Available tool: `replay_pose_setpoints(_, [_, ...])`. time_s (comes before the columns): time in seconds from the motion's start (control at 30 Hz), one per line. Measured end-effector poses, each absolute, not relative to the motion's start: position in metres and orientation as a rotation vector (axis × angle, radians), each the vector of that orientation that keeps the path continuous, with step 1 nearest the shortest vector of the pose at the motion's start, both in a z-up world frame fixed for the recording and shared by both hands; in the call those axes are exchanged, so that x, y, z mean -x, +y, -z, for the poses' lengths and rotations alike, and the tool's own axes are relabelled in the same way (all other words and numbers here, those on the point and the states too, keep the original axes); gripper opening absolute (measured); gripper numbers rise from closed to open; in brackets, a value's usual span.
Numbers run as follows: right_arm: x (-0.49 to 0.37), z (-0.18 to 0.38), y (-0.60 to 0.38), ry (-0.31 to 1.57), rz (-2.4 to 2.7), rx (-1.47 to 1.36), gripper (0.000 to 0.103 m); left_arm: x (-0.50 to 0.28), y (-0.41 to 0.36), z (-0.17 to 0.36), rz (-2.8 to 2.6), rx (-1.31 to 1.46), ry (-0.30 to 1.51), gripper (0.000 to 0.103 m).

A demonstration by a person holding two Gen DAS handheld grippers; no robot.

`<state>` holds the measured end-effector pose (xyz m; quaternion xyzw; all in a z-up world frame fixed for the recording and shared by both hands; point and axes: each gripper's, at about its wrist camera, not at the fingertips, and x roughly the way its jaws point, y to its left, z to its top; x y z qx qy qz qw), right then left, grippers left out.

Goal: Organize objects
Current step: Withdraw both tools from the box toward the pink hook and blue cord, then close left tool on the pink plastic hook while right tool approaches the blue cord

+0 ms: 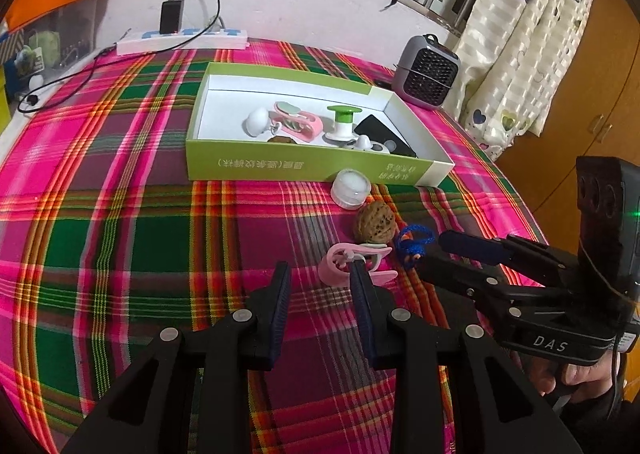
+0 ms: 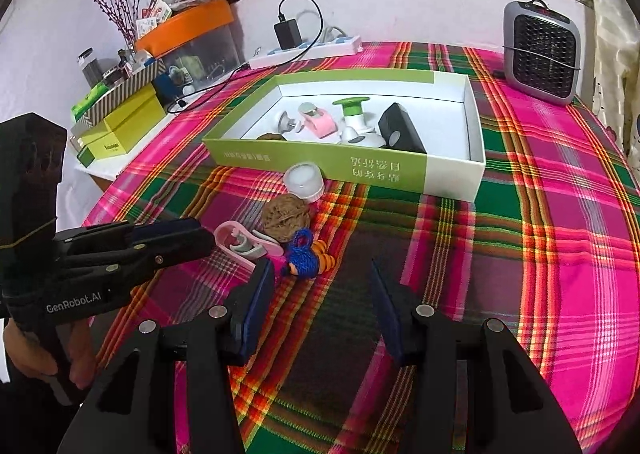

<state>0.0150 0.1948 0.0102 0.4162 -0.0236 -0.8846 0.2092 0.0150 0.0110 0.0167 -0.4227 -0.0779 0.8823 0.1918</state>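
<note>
Four loose things sit in a tight cluster on the pink-and-green plaid tablecloth (image 2: 520,254), just in front of the shallow green-and-white cardboard box (image 2: 452,169) at upper centre of the right wrist view: a pink plastic clip (image 1: 352,260), a brown wrinkled walnut (image 1: 376,222), a blue-and-orange knitted toy (image 2: 306,260) and a white round cap (image 1: 351,187).

The left gripper (image 1: 320,278) has its tongs apart, empty, with the right finger at the clip's edge. The right gripper (image 2: 320,286) is likewise spread and holds nothing.

The likely risk is crowding: closing on the clip could nudge the round walnut, which may roll, or snag the toy. The two grippers are also near each other and might collide.
</note>
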Motion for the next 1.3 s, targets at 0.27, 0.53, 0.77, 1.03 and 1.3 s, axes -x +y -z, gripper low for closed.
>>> replay_pose_setpoints(0.27, [-0.009,-0.009,0.190,-0.048,2.454,-1.176,0.049,-0.014,0.010,-0.017,-2.468,1.183,-0.239,0.029])
replay_pose_setpoints(0.53, [-0.007,-0.007,0.185,-0.006,2.447,-1.190,0.028,-0.014,0.014,-0.020,-2.455,1.175,-0.237,0.037])
replay_pose_setpoints(0.77, [-0.010,-0.009,0.192,0.028,2.482,-1.185,0.019,-0.005,0.027,-0.024,-2.432,1.168,-0.188,0.039])
replay_pose_setpoints(1.03, [-0.013,-0.008,0.210,0.014,2.509,-1.206,0.019,0.009,0.041,-0.017,-2.365,1.199,-0.158,0.041])
replay_pose_setpoints(1.3, [-0.014,-0.007,0.227,-0.032,2.529,-1.227,0.019,-0.014,0.053,-0.018,-2.298,1.189,-0.090,0.041])
